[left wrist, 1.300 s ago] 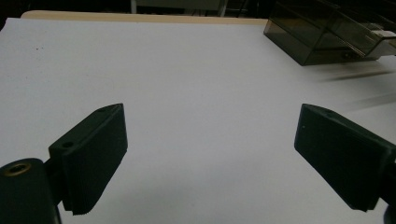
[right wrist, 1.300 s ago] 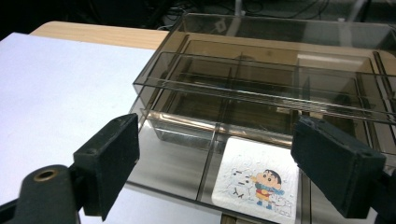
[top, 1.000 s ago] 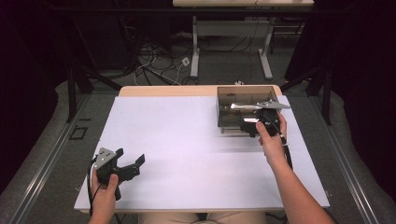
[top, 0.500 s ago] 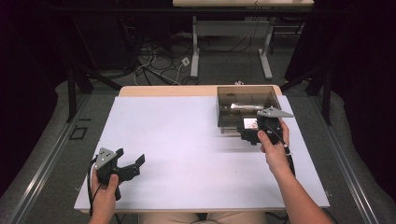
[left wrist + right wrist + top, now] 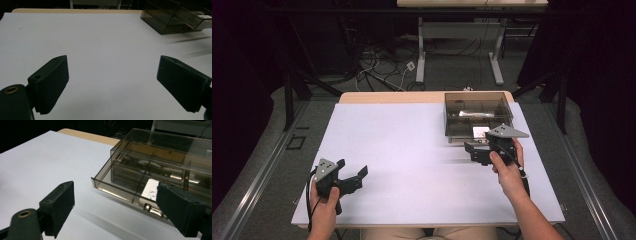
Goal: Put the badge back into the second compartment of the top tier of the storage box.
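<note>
Two grippers, left [image 5: 353, 176] and right [image 5: 473, 148], fingers wide apart, empty; smoky drawer box [image 5: 477, 112] beside right.

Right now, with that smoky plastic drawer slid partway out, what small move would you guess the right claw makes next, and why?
Probably the right claw eases forward and down toward the white piece in the drawer. Its jaws stand wide open just in front of the drawer, whose front compartment is exposed, and they hold nothing. The left claw rests open far off on the table.
</note>
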`<state>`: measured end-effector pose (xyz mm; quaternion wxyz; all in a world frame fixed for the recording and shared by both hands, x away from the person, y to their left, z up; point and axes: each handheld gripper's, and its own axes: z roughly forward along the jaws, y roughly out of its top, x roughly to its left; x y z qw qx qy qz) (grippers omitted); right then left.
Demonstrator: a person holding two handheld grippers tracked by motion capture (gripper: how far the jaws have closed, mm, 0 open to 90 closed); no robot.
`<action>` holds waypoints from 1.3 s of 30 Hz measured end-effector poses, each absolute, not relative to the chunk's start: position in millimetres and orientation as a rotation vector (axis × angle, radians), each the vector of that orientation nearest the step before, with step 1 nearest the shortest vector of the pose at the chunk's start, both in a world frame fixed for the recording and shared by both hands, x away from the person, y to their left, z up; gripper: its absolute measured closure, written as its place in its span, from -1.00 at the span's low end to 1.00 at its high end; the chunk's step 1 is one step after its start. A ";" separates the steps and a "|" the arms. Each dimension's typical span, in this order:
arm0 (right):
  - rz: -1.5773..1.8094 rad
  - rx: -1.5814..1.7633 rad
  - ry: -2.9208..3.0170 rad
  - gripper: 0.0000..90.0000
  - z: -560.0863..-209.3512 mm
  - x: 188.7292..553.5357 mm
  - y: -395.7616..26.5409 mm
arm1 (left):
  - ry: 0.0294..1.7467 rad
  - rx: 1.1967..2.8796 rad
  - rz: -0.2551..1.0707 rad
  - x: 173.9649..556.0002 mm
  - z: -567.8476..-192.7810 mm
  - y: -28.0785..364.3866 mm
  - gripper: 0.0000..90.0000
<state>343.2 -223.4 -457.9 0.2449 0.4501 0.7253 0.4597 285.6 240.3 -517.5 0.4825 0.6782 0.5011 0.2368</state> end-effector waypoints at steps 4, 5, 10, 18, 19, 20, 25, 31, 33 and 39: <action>1.269 1.208 1.991 -0.66 -462.4 338.0 -221.7 | 1.219 1.656 0.575 285.3 -517.4 239.8 -0.76; 1.270 1.204 1.998 -0.66 -463.3 336.7 -221.5 | 1.216 1.657 0.580 285.3 -517.4 239.8 -0.76; 1.291 1.178 2.009 -0.66 -468.7 329.4 -219.0 | 1.216 1.658 0.572 284.8 -517.4 238.9 -0.75; 1.307 1.142 2.038 -0.66 -476.8 317.5 -216.0 | 1.213 1.667 0.573 284.4 -517.1 238.3 -0.75; 1.305 1.138 2.046 -0.66 -477.6 316.1 -215.6 | 1.213 1.666 0.573 284.4 -517.2 238.1 -0.75; 1.309 1.125 2.045 -0.66 -478.9 315.3 -215.3 | 1.213 1.666 0.572 284.4 -517.2 238.0 -0.75; 1.322 1.114 2.053 -0.66 -484.8 310.4 -212.4 | 1.211 1.668 0.572 284.2 -517.3 237.6 -0.75; 1.338 1.090 2.069 -0.66 -492.0 306.0 -208.2 | 1.205 1.663 0.580 284.5 -518.0 236.7 -0.74; 1.345 1.081 2.073 -0.66 -493.8 304.7 -206.5 | 1.207 1.661 0.575 284.5 -518.1 236.3 -0.74; 1.371 1.061 2.079 -0.66 -501.2 302.4 -203.2 | 1.205 1.667 0.575 284.4 -518.2 236.3 -0.74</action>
